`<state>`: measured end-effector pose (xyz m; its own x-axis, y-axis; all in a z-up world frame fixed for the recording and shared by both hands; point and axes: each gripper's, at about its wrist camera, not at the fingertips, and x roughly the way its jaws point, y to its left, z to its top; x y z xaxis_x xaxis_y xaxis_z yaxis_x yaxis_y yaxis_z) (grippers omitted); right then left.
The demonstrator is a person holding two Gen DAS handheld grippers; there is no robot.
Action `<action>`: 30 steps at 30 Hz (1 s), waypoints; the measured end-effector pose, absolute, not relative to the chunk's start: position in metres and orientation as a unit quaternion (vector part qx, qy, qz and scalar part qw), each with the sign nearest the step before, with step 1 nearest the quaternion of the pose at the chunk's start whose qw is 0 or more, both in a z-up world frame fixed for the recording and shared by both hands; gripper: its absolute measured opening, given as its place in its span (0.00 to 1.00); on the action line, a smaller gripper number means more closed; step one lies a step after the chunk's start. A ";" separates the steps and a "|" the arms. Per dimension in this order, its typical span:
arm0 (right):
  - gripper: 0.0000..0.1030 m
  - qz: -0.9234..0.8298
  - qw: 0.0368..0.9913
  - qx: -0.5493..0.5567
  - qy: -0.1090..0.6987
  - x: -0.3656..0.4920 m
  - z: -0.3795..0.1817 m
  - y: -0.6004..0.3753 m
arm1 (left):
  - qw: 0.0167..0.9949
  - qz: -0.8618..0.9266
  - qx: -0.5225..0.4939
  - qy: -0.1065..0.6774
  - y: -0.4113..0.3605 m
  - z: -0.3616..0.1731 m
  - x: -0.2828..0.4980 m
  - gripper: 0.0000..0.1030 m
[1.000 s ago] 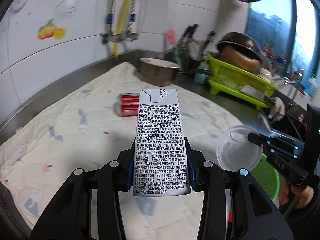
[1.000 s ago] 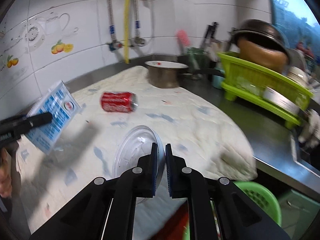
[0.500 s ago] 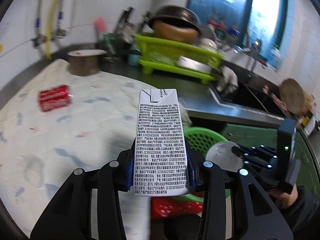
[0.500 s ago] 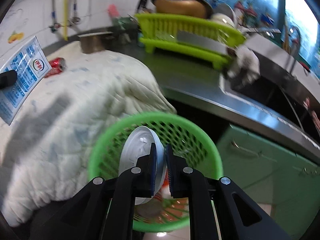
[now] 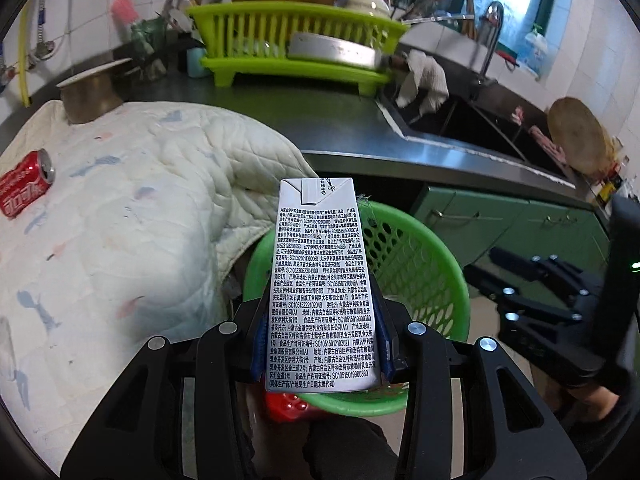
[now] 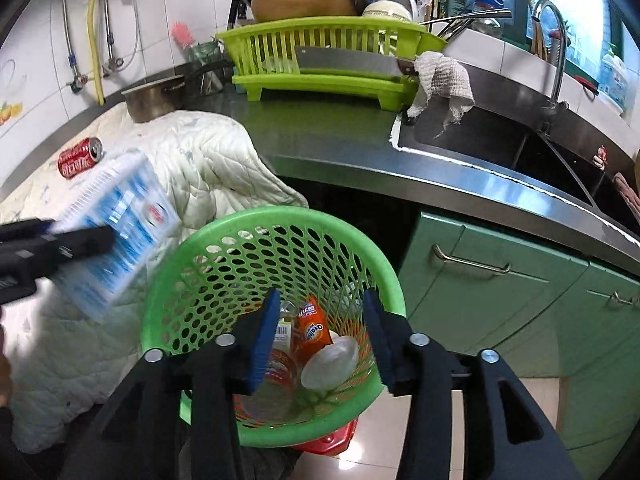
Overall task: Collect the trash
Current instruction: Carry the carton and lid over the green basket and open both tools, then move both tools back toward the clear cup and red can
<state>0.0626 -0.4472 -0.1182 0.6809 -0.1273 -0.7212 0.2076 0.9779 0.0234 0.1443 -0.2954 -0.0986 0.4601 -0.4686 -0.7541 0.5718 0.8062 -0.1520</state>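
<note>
One milk carton (image 5: 322, 280), one red can (image 5: 25, 189) (near the desk's left edge), one green basket (image 6: 224, 248), one clear lid (image 6: 330, 362), one orange packet (image 6: 313, 326), two hand-held grippers.

Daylight is admitted through the window (image 5: 516, 4) at the upper right, where highlights are blown out. Glare is carried along the steel counter edge (image 6: 500, 184). The milk carton (image 6: 116, 236) is smeared by motion blur in the right wrist view. Strong fisheye bending and dark vignetted corners are seen in both views.
</note>
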 end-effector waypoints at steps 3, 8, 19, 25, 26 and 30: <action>0.46 -0.091 0.919 0.059 0.379 0.058 -0.111 -0.451 | 0.845 -0.310 0.067 0.429 -0.305 -0.104 0.148 0.41; 0.49 -0.087 0.926 0.061 0.362 0.053 -0.099 -0.450 | 0.838 -0.318 0.071 0.437 -0.316 -0.109 0.148 0.47; 0.55 -0.074 0.935 0.067 0.341 0.046 -0.082 -0.441 | 0.848 -0.305 0.058 0.429 -0.292 -0.096 0.143 0.49; 0.60 -0.060 0.940 0.059 0.330 0.046 -0.072 -0.423 | 0.865 -0.278 0.054 0.414 -0.259 -0.077 0.141 0.55; 0.60 -0.057 0.941 0.058 0.328 0.046 -0.070 -0.420 | 0.867 -0.274 0.052 0.412 -0.254 -0.075 0.140 0.55; 0.65 -0.044 0.945 0.052 0.319 0.049 -0.062 -0.406 | 0.880 -0.254 0.043 0.399 -0.225 -0.062 0.138 0.56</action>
